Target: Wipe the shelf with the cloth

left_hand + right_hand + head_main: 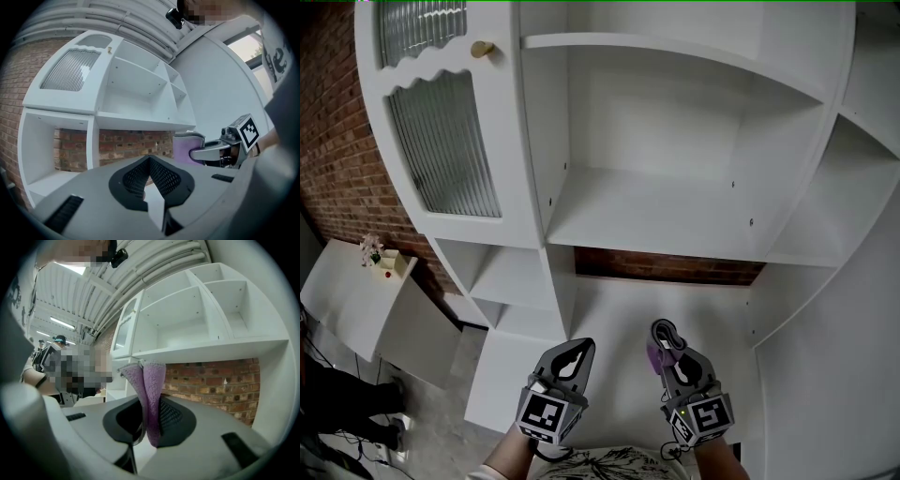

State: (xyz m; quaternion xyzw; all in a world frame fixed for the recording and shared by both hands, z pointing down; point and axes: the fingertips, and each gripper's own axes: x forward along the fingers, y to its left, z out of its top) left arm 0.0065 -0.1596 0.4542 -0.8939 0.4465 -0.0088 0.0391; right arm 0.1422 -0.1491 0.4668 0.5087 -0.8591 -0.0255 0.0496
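Observation:
A tall white shelf unit fills the head view, and its wide middle shelf (647, 223) stands in front of me. A folded purple cloth (657, 355) is pinched upright in my right gripper (667, 339), low in the picture over the white lower ledge (628, 309). In the right gripper view the cloth (151, 394) sticks up between the jaws, and my right gripper (149, 427) is shut on it. My left gripper (574, 354) hangs beside it to the left, shut and holding nothing. The left gripper view shows its jaws (150, 161) closed, with the cloth (186, 144) off to the right.
A cabinet door of ribbed glass (445, 141) with a wooden knob (482, 49) stands at the left of the unit. Brick backs the low opening (666, 267). A small white table (356, 300) with flowers stands at the far left. Side compartments (853, 187) rise at right.

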